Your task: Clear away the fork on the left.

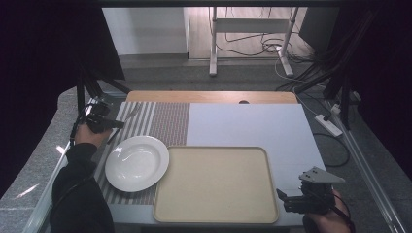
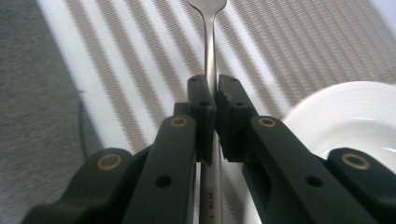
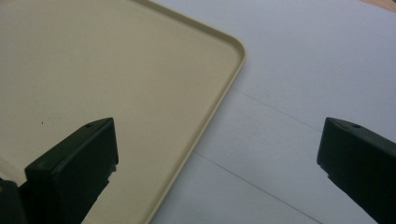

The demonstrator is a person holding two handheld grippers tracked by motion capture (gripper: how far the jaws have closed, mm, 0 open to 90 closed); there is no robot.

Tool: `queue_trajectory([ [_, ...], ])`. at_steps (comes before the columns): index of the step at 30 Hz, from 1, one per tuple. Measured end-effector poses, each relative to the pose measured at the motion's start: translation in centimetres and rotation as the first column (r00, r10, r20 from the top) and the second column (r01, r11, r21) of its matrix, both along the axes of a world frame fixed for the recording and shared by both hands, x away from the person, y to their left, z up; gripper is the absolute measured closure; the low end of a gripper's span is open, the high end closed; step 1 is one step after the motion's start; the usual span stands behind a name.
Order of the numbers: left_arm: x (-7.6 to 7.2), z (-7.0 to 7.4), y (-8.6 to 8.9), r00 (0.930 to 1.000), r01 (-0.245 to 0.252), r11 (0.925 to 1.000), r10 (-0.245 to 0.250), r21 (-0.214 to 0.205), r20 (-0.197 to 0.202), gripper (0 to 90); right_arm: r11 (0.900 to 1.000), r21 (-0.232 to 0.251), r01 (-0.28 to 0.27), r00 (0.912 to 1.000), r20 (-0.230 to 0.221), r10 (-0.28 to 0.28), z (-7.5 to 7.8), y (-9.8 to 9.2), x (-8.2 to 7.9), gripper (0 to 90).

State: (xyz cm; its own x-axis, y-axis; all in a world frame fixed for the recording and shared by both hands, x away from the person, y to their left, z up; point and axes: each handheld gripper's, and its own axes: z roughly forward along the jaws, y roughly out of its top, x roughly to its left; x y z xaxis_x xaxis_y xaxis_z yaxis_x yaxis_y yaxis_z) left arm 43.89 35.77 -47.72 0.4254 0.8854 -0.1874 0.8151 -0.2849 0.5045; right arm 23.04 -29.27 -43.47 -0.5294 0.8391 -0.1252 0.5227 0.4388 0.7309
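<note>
The beige tray [image 1: 216, 184] lies bare, open to approach from above. The white plate [image 1: 137, 162] touches its left edge, leaving no passage between them. Beyond the tray, the pale table surface [image 1: 243, 124] stands free. The striped placemat [image 1: 160, 119] is unobstructed at its far end.
</note>
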Motion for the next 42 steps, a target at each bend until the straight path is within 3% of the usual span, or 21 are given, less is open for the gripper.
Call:
queue_trajectory([
  [7, -1.5, 0.0, -2.8, 0.998, 0.059, 0.9971, -0.058, 0.048, -0.024, 84.4, 1.0, -0.001, 0.0, 1.0, 0.001, 0.0, 0.0, 0.0, 0.0, 0.0],
  [15, -3.6, 0.8, -4.2, 0.9976, 0.069, 0.9972, -0.068, 0.028, -0.012, 84.4, 1.0, -0.002, -0.001, 1.0, 0.003, 0.001, 0.0, 0.0, -0.1, 0.0],
  [16, -4.3, 1.0, -4.4, 0.9974, 0.072, 0.9973, -0.072, 0.009, -0.006, 84.4, 1.0, -0.002, -0.001, 1.0, 0.003, 0.001, 0.0, 0.0, -0.1, 0.0],
  [19, -5.5, 1.2, -5.0, 0.9971, 0.076, 0.9971, -0.076, 0.001, 0.003, 84.4, 1.0, -0.002, 0.0, 1.0, 0.002, 0.0, 0.0, 0.0, -0.1, 0.0],
  [42, -13.9, 2.1, -9.3, 0.9906, 0.128, 0.9917, -0.128, -0.01, 0.049, 84.3, 1.0, -0.002, -0.003, 1.0, 0.006, 0.003, 0.0, 0.0, -0.1, 0.0],
])
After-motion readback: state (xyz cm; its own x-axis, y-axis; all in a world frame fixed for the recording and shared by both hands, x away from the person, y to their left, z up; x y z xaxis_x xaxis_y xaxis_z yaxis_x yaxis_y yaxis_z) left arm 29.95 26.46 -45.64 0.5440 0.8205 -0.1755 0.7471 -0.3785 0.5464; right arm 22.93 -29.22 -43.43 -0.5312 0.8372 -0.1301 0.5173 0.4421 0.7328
